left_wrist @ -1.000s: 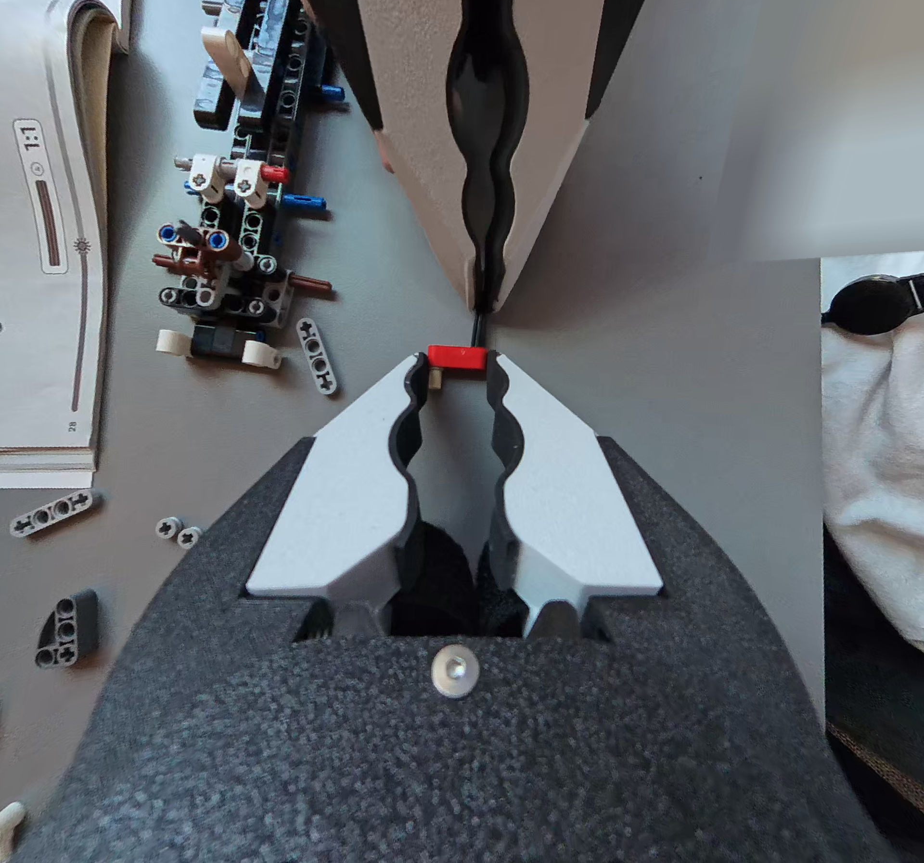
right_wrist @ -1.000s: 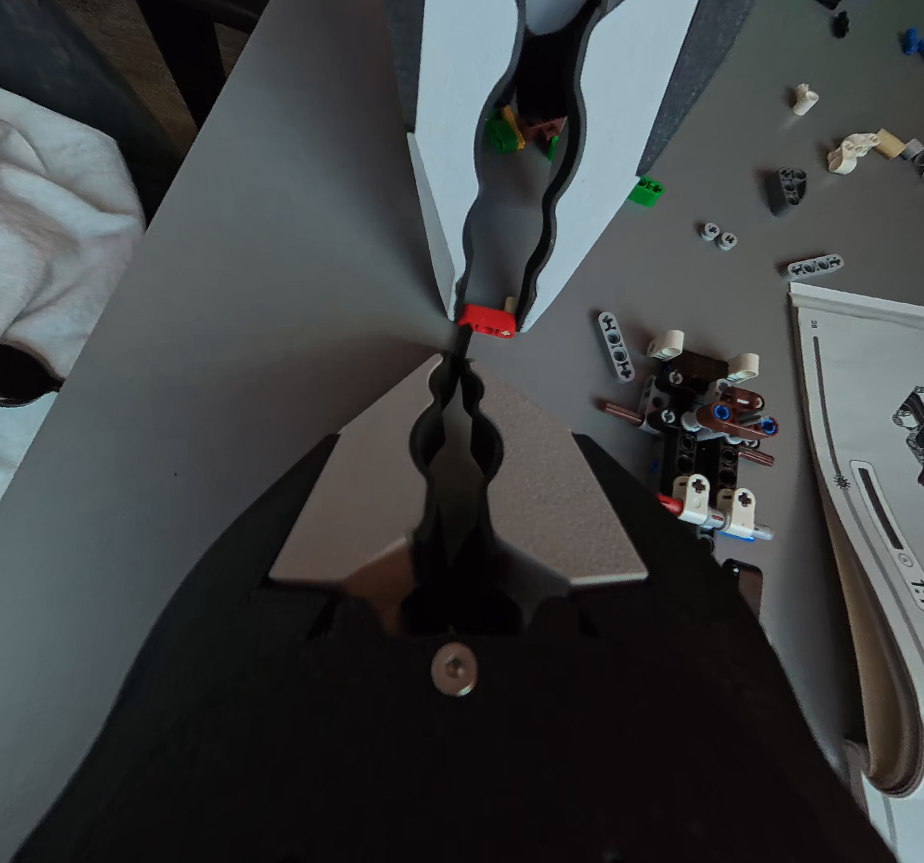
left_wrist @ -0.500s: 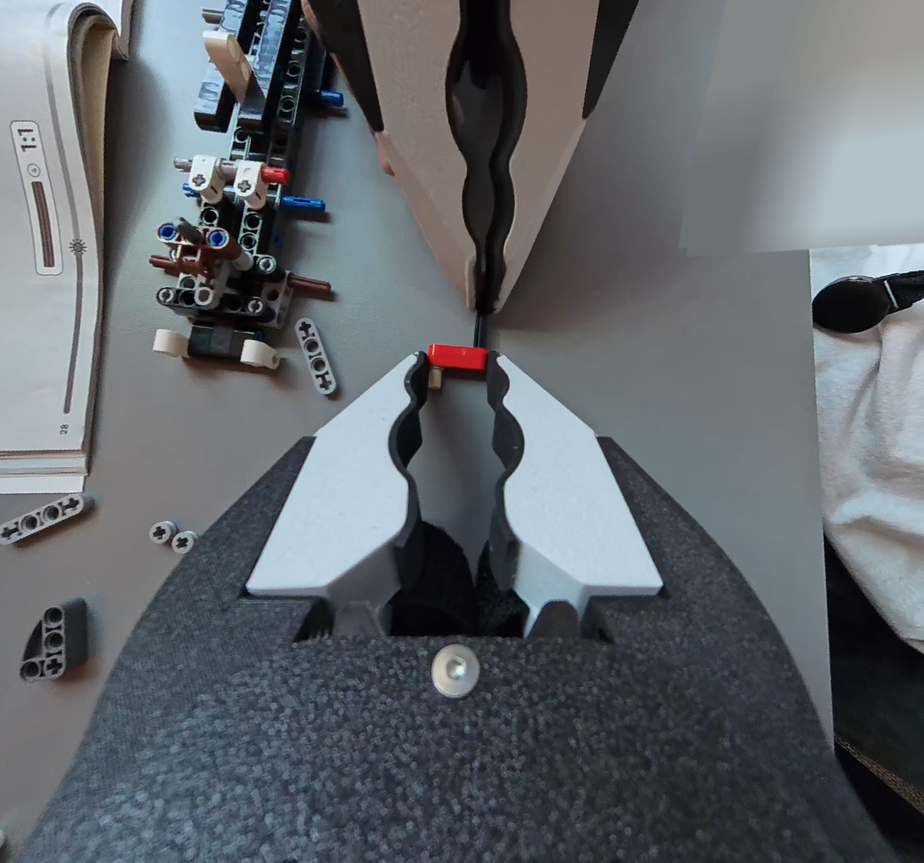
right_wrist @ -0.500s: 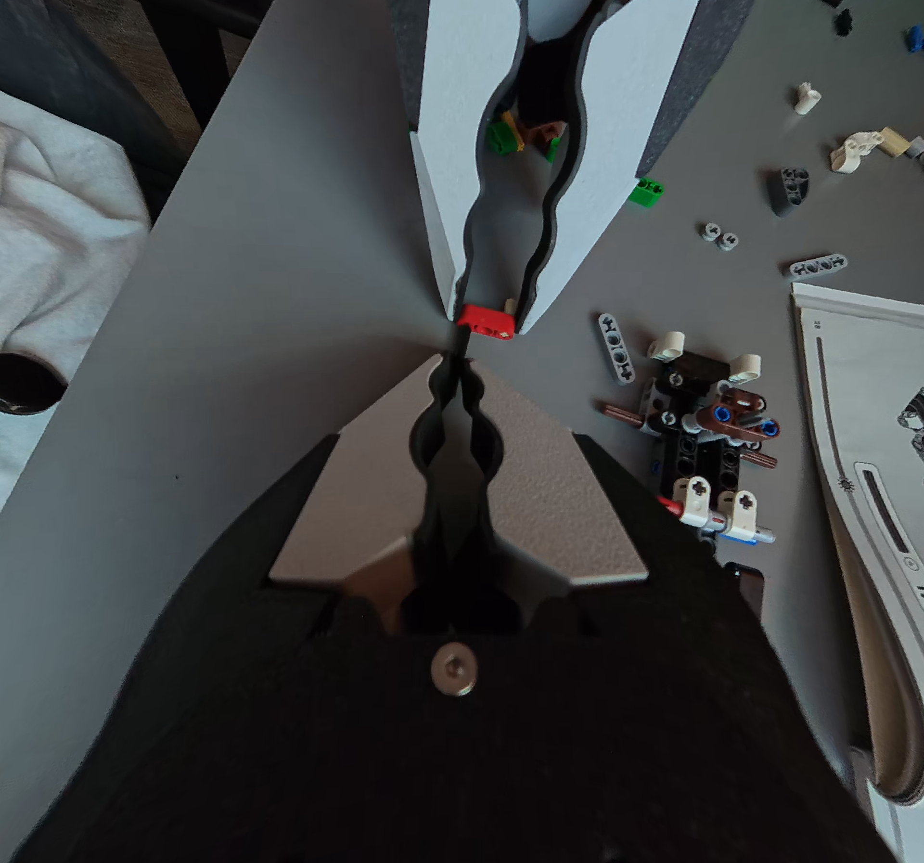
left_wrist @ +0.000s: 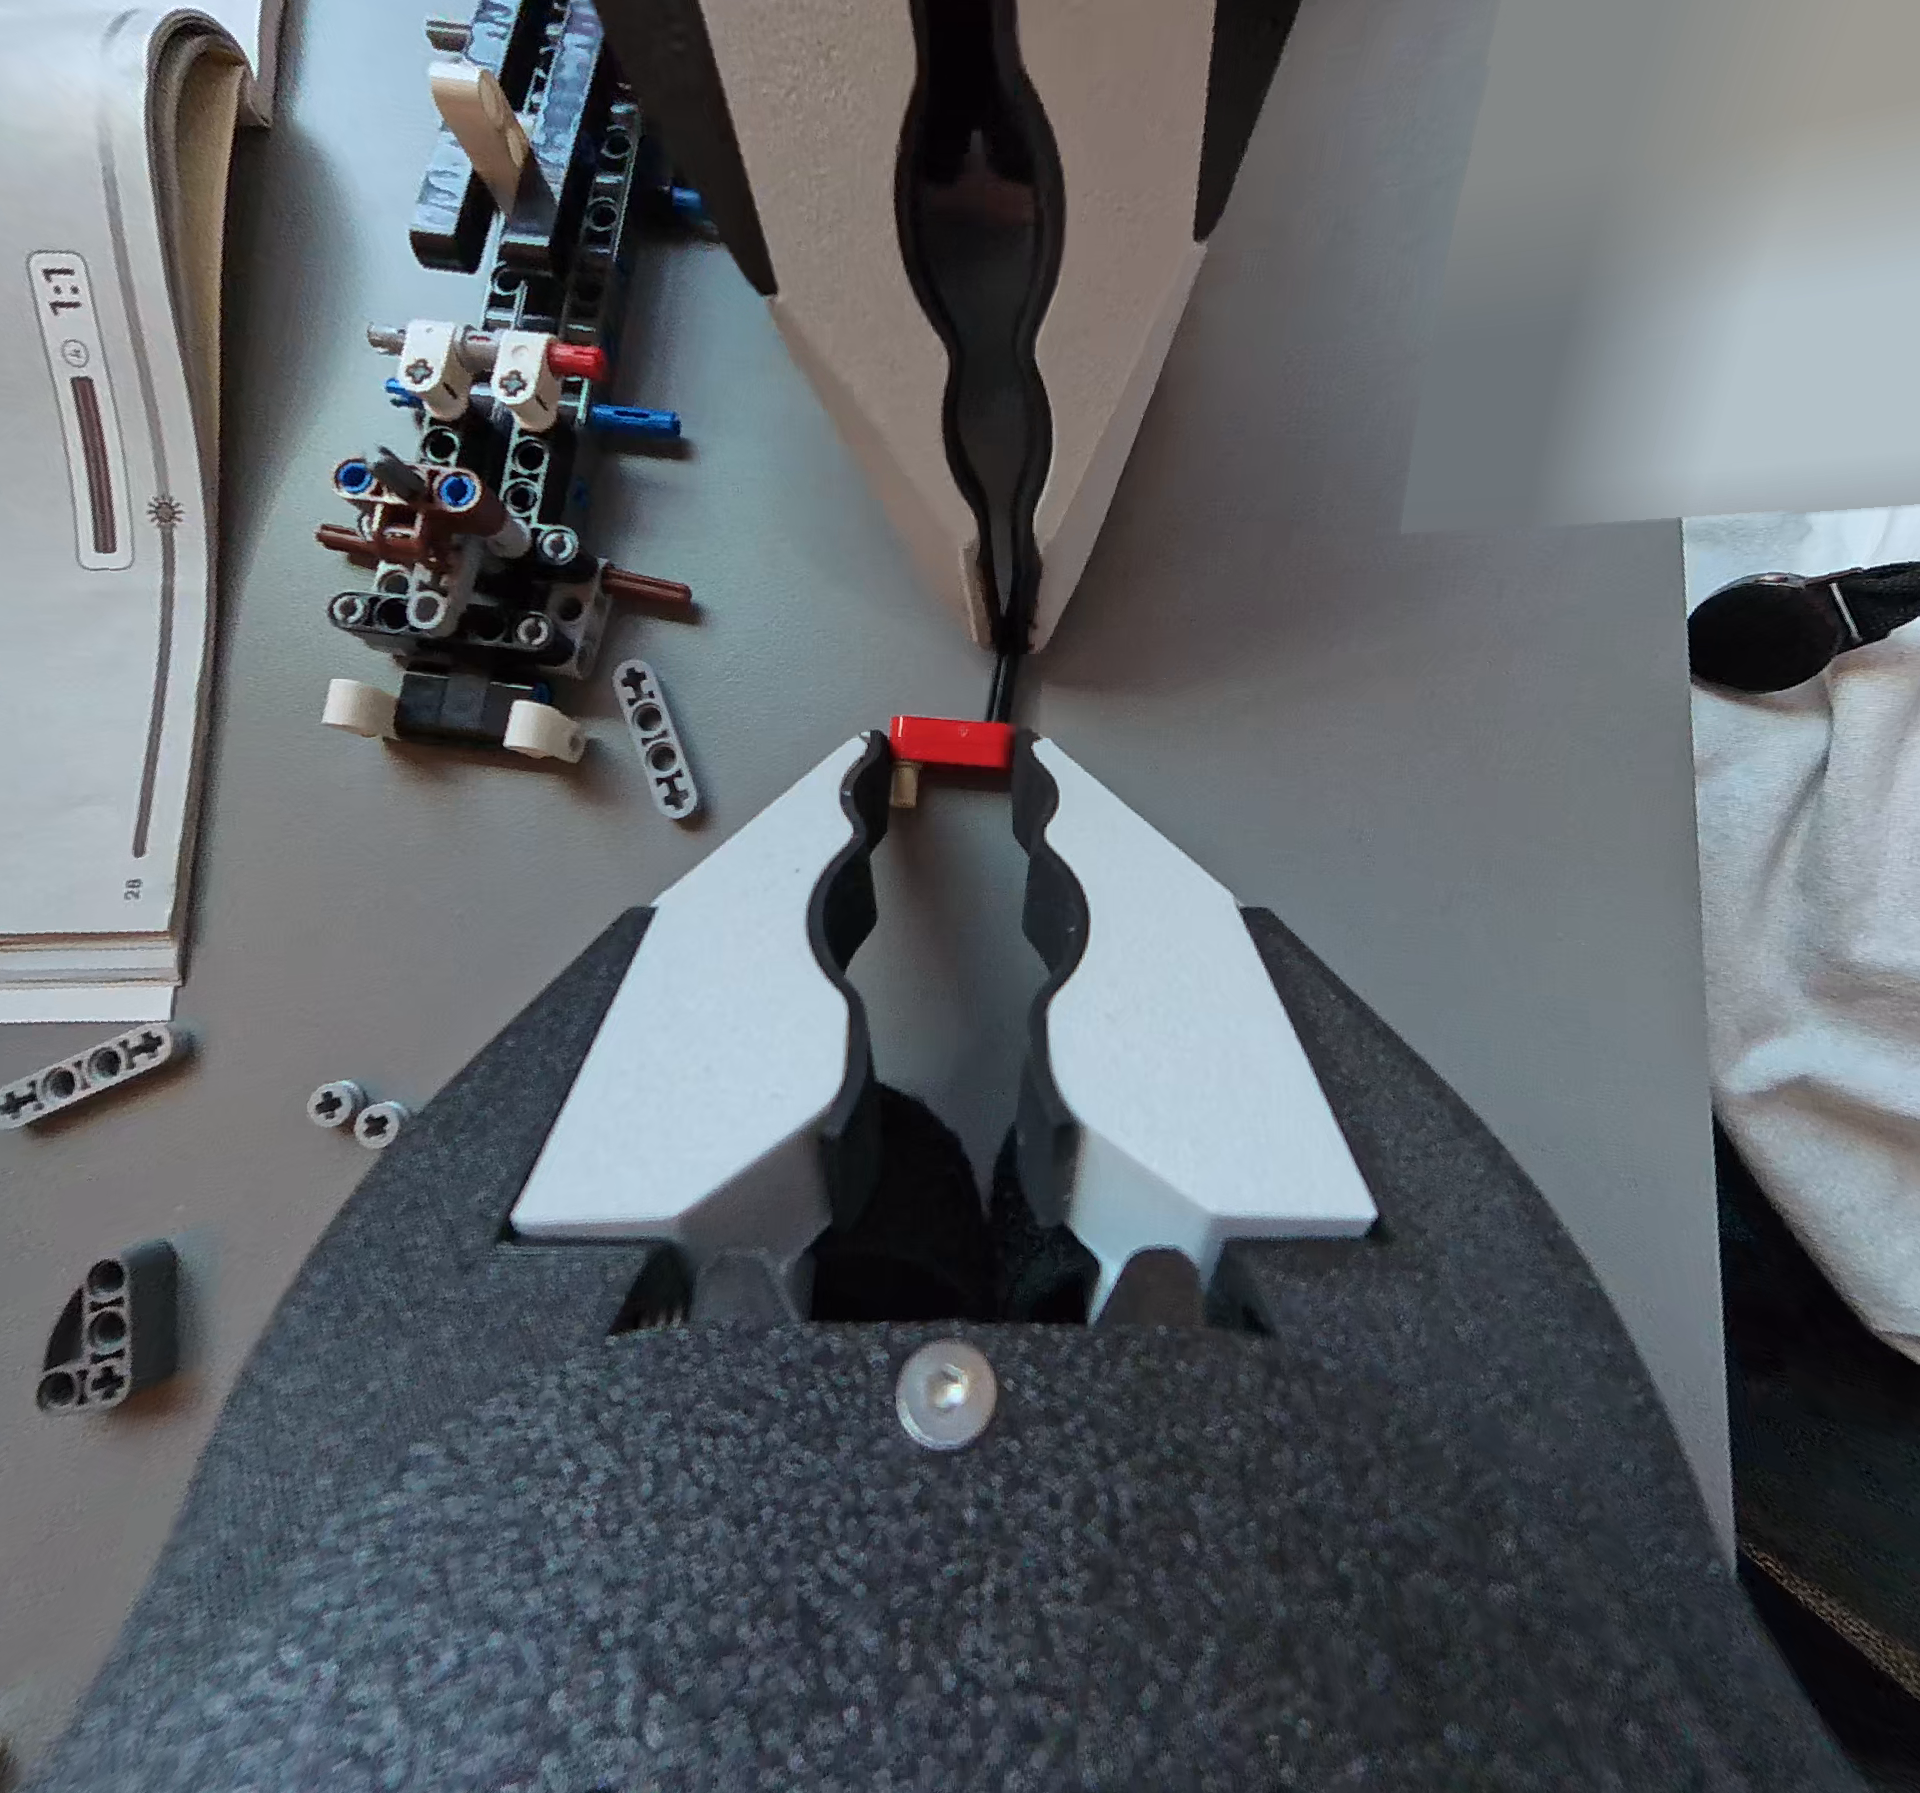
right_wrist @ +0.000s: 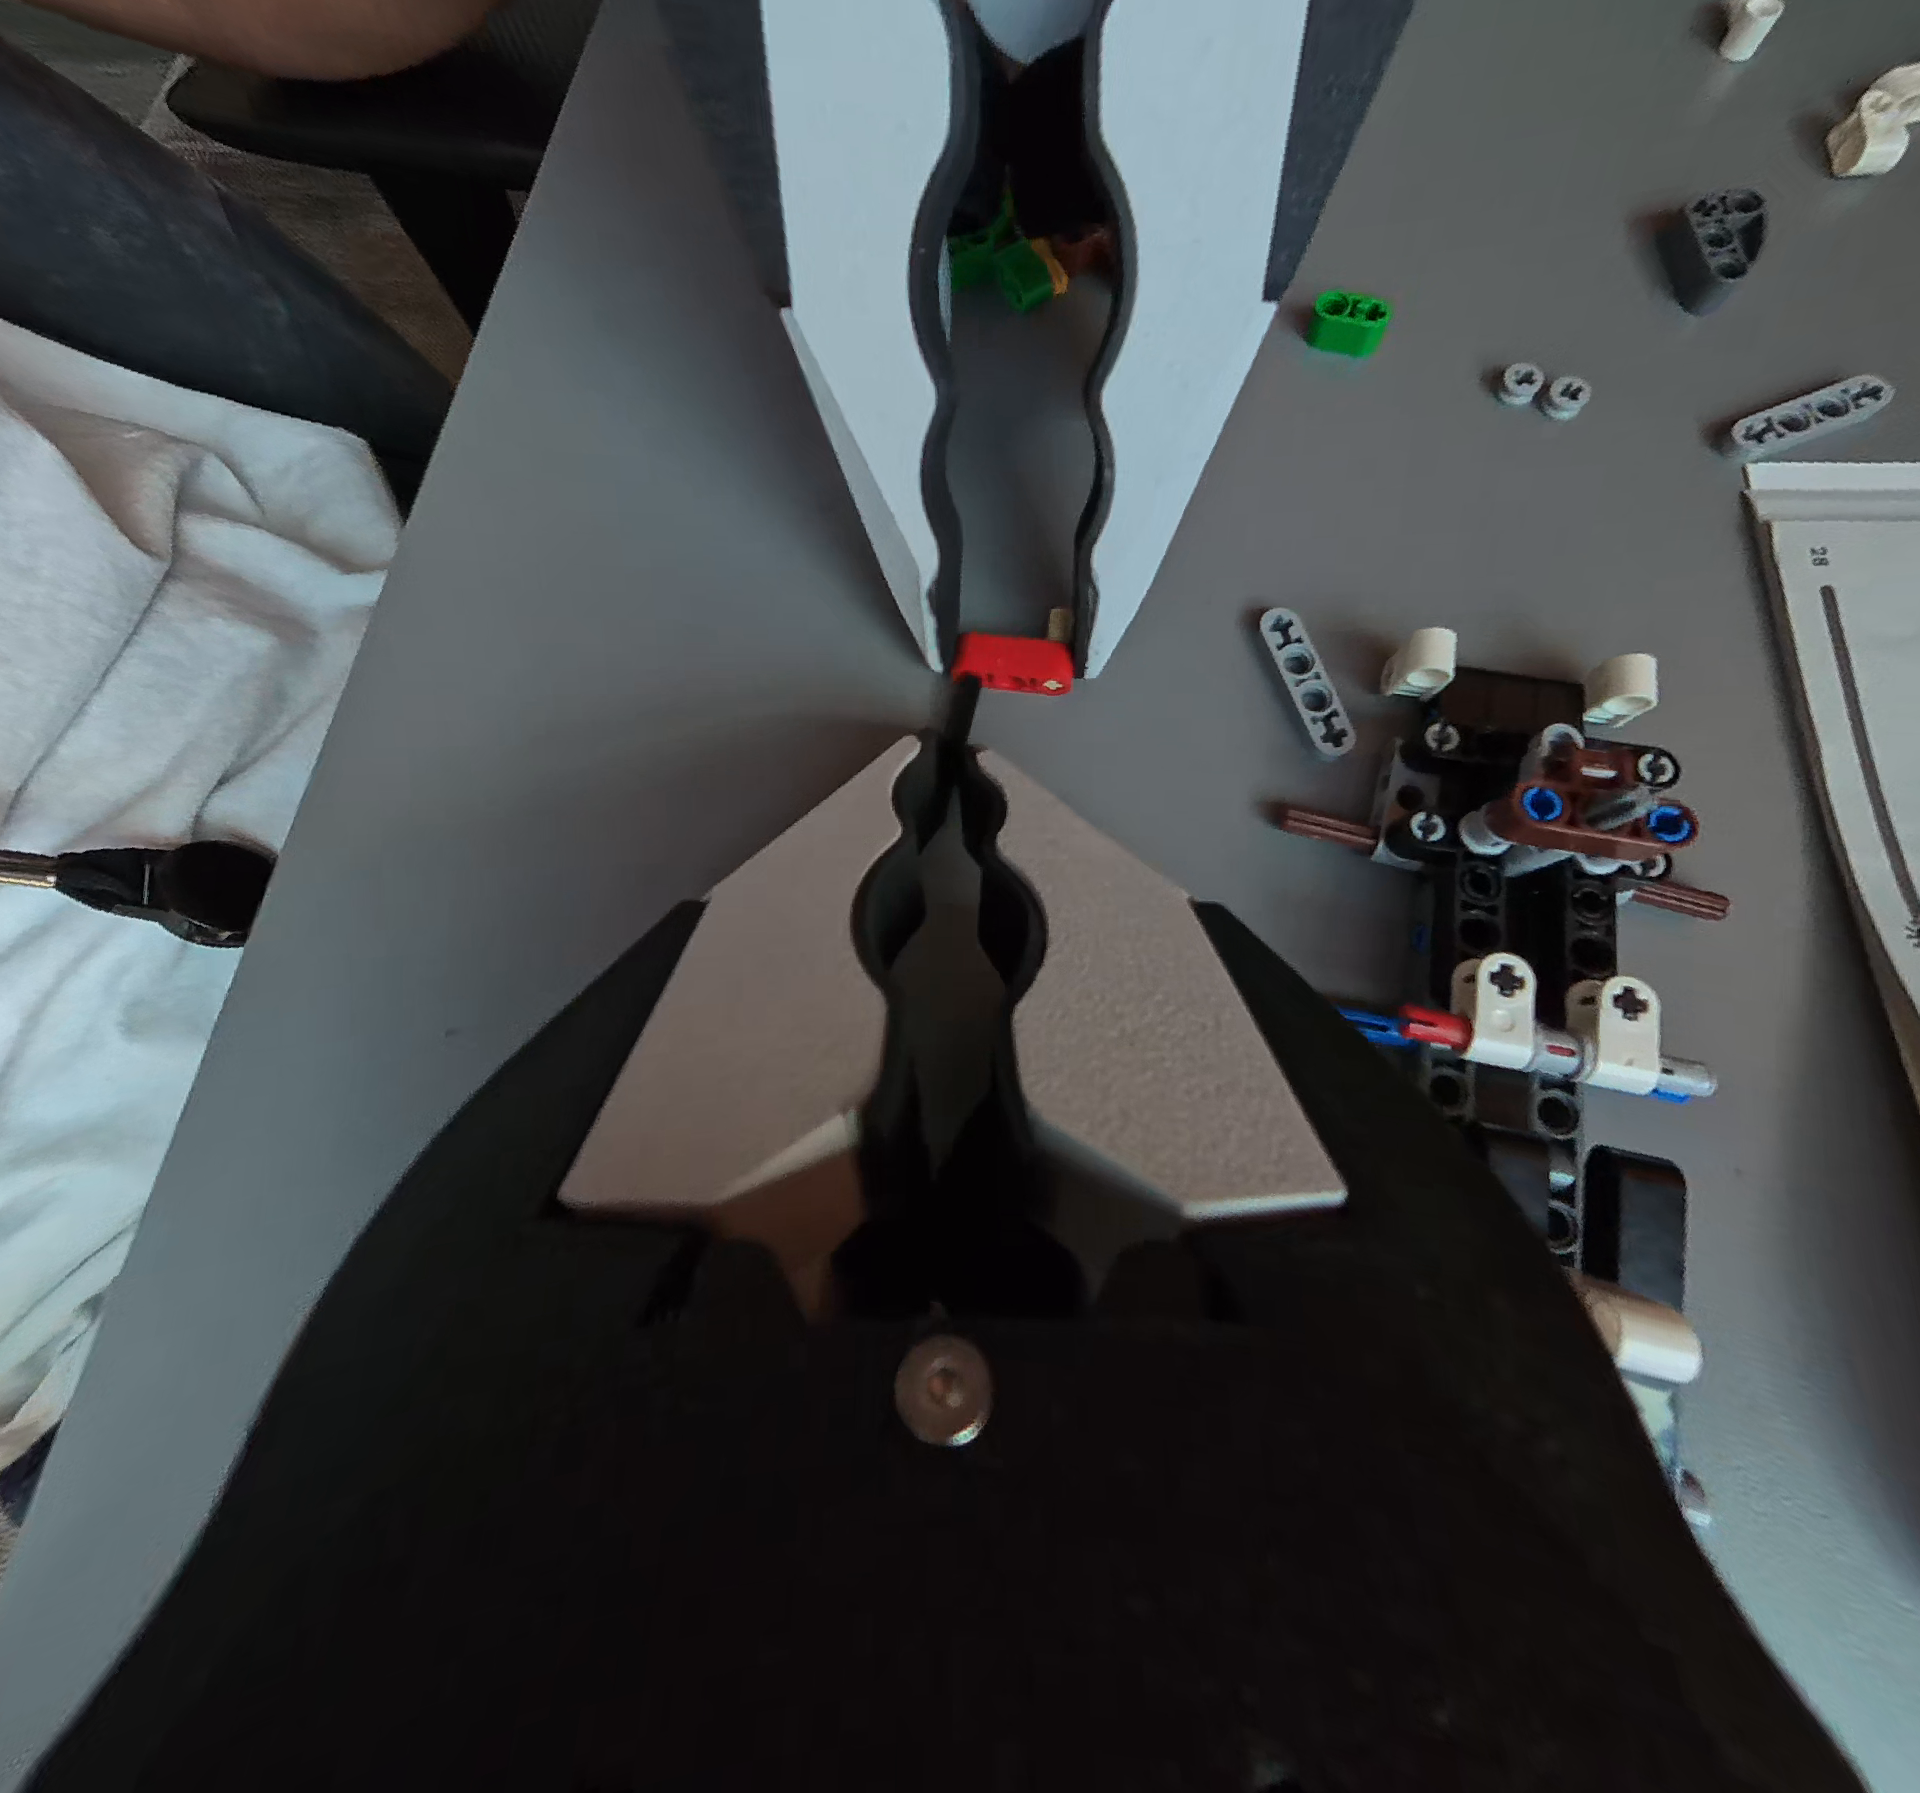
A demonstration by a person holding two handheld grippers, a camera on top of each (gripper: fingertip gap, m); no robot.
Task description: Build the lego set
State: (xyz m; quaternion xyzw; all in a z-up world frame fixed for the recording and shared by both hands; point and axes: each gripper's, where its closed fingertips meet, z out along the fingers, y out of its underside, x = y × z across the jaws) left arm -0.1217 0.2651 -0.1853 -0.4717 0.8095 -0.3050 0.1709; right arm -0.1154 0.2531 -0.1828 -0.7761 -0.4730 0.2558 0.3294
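Red short beam [left_wrist: 951, 744] sits clamped across the tips of your left tongs [left_wrist: 951, 756], both dark pads pressing on its ends, with a small tan pin [left_wrist: 906, 785] sticking out of it beside the left pad. Your right tongs [right_wrist: 948, 756] are pinched nearly together on a thin black axle [right_wrist: 961, 709], and the axle's far end meets the red beam at one end hole (whether it is actually seated in, you cannot tell from either view). The two tongs point tip to tip above the grey surface [left_wrist: 1351, 808]. Beside them on the surface lies a loose grey flat beam [left_wrist: 657, 754], and just past it a partly built black and grey model [left_wrist: 468, 548] with white connectors, brown axles and blue pins. An open instruction booklet [left_wrist: 94, 496] lies beyond the model. Farther off are a green connector [right_wrist: 1349, 322], two small grey bushes [right_wrist: 1543, 389] and a dark curved piece [right_wrist: 1716, 247]. White cloth [right_wrist: 156, 652] hangs off the surface edge.
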